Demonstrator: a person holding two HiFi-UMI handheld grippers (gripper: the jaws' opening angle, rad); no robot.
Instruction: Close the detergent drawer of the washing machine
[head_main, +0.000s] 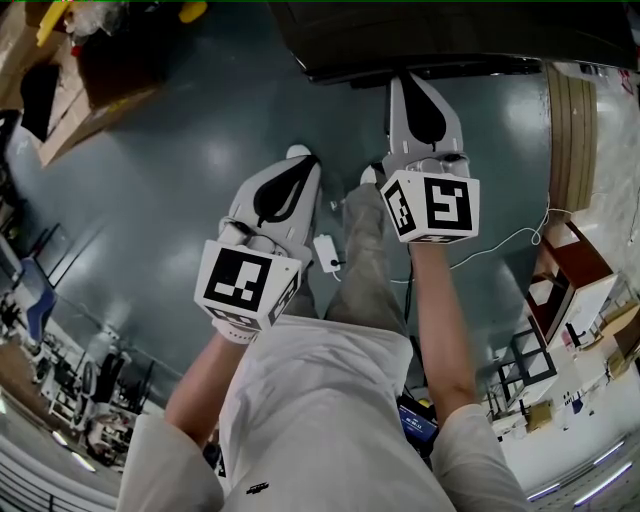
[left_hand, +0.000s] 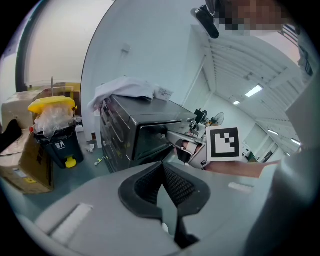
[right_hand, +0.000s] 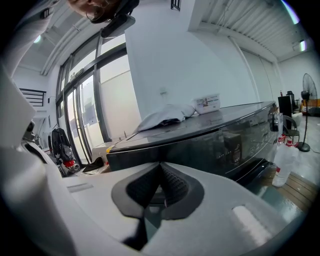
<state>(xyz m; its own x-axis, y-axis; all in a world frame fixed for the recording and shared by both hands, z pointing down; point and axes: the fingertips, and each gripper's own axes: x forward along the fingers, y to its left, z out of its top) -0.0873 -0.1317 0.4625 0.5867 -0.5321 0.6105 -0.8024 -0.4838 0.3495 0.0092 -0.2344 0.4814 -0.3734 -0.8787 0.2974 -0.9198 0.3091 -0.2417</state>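
Observation:
The dark grey washing machine (left_hand: 127, 132) stands ahead, also along the top of the head view (head_main: 450, 40). In the left gripper view a light grey detergent drawer (left_hand: 175, 136) juts out of its upper front. My right gripper (left_hand: 187, 150), with its marker cube, has its tips at that drawer's front. In the right gripper view, my right gripper (right_hand: 160, 167) is shut and empty, close to the machine's dark front panel (right_hand: 225, 145). My left gripper (left_hand: 162, 167) is shut on nothing. It hangs back, lower left of the right gripper (head_main: 408, 80), in the head view (head_main: 300, 155).
A white cloth (right_hand: 165, 115) and a small box (right_hand: 207, 103) lie on the machine's top. A yellow-lidded bin (left_hand: 55, 130) and a cardboard box (left_hand: 20, 165) stand left of it. A plastic bottle (right_hand: 284, 160) stands on the floor, and a white cable (head_main: 500, 240) trails there.

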